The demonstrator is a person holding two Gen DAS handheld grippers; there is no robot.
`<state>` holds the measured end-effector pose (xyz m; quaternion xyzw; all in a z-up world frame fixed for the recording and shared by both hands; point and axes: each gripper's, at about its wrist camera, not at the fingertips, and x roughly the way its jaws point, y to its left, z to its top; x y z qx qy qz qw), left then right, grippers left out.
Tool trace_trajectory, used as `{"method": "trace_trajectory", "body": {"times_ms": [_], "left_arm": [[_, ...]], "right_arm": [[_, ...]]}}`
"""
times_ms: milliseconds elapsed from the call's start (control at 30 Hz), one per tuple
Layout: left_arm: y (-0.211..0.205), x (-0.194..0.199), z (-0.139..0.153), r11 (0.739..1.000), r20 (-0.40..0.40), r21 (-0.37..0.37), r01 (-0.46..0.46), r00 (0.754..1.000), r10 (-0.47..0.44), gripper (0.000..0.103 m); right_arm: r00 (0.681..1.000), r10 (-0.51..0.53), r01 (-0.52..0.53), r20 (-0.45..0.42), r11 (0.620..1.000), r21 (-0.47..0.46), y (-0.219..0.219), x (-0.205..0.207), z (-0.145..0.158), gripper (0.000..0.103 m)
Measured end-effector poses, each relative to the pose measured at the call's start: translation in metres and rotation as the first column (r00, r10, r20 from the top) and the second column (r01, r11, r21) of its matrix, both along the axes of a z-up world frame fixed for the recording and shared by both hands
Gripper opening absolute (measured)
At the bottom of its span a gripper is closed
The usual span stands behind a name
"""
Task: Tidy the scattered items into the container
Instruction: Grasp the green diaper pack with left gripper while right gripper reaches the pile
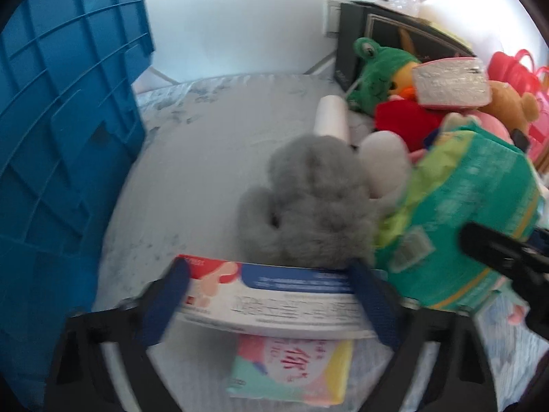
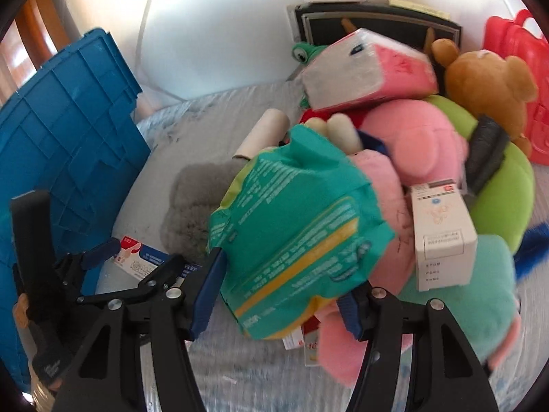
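A flat white, blue and red box [image 1: 274,295] sits between the blue pads of my left gripper [image 1: 269,271], which press on its two ends just in front of a grey plush toy [image 1: 315,199]. In the right wrist view my right gripper [image 2: 281,285] is shut on a crinkly green packet [image 2: 291,223], one pad on each side. The same packet [image 1: 463,223] shows at the right of the left wrist view. A tall blue crate [image 1: 68,137] stands at the left on the pale bed cover [image 1: 212,130]. The left gripper [image 2: 137,264] with its box also shows low at the left.
A heap of toys fills the right: pink plush [image 2: 411,137], brown bear [image 2: 487,79], green frog [image 1: 377,65], lime cushion [image 2: 504,185], white carton [image 2: 442,237], red plastic bag [image 2: 514,51]. A cardboard tube [image 1: 331,116] lies behind the grey plush. A pastel tissue pack [image 1: 291,370] lies under the left gripper.
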<state>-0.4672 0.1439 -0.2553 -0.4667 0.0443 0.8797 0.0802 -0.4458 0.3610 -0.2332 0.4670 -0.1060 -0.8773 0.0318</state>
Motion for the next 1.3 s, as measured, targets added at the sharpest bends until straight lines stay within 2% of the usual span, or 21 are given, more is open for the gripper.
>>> {"method": "trace_trajectory", "body": {"times_ms": [33, 67, 133, 233, 333, 400, 433, 467, 533, 633, 733, 767, 800, 900, 967, 1033, 1100, 1200, 1300], "left_arm": [[0.004, 0.005, 0.002, 1.000, 0.000, 0.001, 0.010, 1.000, -0.010, 0.049], [0.007, 0.009, 0.003, 1.000, -0.001, -0.004, 0.017, 1.000, -0.017, 0.039], [0.011, 0.019, 0.006, 1.000, 0.002, -0.015, 0.023, 1.000, -0.023, 0.034], [0.016, 0.043, 0.010, 0.999, 0.015, -0.023, 0.048, 0.999, -0.048, 0.034], [0.026, 0.068, 0.008, 0.994, 0.066, -0.018, 0.104, 0.993, -0.102, 0.034], [0.035, 0.082, 0.012, 0.992, 0.059, -0.022, 0.122, 0.991, -0.120, 0.035], [0.040, 0.087, 0.016, 0.991, 0.046, -0.030, 0.130, 0.991, -0.128, 0.039], [0.045, 0.093, 0.021, 0.989, 0.034, -0.029, 0.144, 0.989, -0.143, 0.052], [0.055, 0.102, 0.031, 0.987, 0.010, -0.018, 0.162, 0.987, -0.162, 0.070], [0.072, 0.112, 0.041, 0.982, -0.003, 0.003, 0.190, 0.982, -0.190, 0.070], [0.092, 0.122, 0.044, 0.975, 0.007, 0.002, 0.224, 0.974, -0.224, 0.070], [0.098, 0.126, 0.045, 0.973, 0.006, -0.003, 0.231, 0.973, -0.231, 0.070], [0.102, 0.129, 0.045, 0.973, 0.004, -0.007, 0.232, 0.973, -0.232, 0.070], [0.116, 0.143, 0.047, 0.978, -0.003, -0.025, 0.206, 0.979, -0.206, 0.070], [0.121, 0.153, 0.048, 0.984, -0.022, -0.043, 0.175, 0.984, -0.176, 0.070], [0.127, 0.159, 0.044, 0.992, -0.007, -0.028, 0.121, 0.993, -0.121, 0.070], [0.136, 0.165, 0.039, 0.994, 0.027, 0.017, 0.107, 0.994, -0.107, 0.070], [0.170, 0.177, 0.034, 0.994, 0.036, 0.012, 0.113, 0.993, -0.113, 0.071], [0.207, 0.188, 0.032, 0.987, 0.039, 0.027, 0.159, 0.986, -0.160, 0.077]], "right_arm": [[1.000, 0.000, 0.000, 0.004, 1.000, 0.013, -0.002, 0.000, 0.001, 0.052], [1.000, -0.004, 0.004, 0.007, 1.000, 0.020, -0.002, 0.002, 0.001, 0.047], [1.000, -0.023, 0.022, 0.014, 1.000, 0.006, 0.005, 0.011, 0.001, 0.043], [0.996, -0.068, 0.071, 0.057, 0.997, -0.041, 0.025, 0.039, -0.002, 0.042], [0.985, -0.099, 0.106, 0.144, 0.993, -0.046, 0.041, 0.078, -0.017, 0.042], [0.976, -0.109, 0.123, 0.188, 0.990, -0.068, 0.049, 0.105, -0.026, 0.042], [0.974, -0.120, 0.134, 0.195, 0.989, -0.061, 0.053, 0.117, -0.026, 0.042], [0.972, -0.129, 0.142, 0.198, 0.988, -0.053, 0.057, 0.128, -0.024, 0.042], [0.971, -0.150, 0.159, 0.188, 0.987, -0.033, 0.067, 0.145, -0.016, 0.042], [0.968, -0.201, 0.207, 0.148, 0.978, -0.020, 0.087, 0.166, 0.001, 0.044], [0.955, -0.269, 0.271, 0.125, 0.962, -0.001, 0.109, 0.186, 0.013, 0.057], [0.949, -0.293, 0.294, 0.118, 0.956, 0.004, 0.117, 0.193, 0.017, 0.065], [0.945, -0.312, 0.313, 0.103, 0.950, 0.005, 0.126, 0.201, 0.023, 0.068], [0.936, -0.348, 0.347, 0.046, 0.937, 0.034, 0.153, 0.216, 0.035, 0.068], [0.919, -0.392, 0.389, 0.047, 0.919, 0.066, 0.180, 0.212, 0.029, 0.068], [0.919, -0.384, 0.378, 0.086, 0.922, 0.082, 0.202, 0.204, 0.016, 0.068], [0.936, -0.328, 0.326, 0.125, 0.945, 0.035, 0.215, 0.200, 0.004, 0.068], [0.952, -0.276, 0.274, 0.135, 0.961, 0.031, 0.226, 0.208, -0.003, 0.068], [0.953, -0.255, 0.254, 0.161, 0.967, 0.030, 0.241, 0.217, -0.011, 0.068]]}}
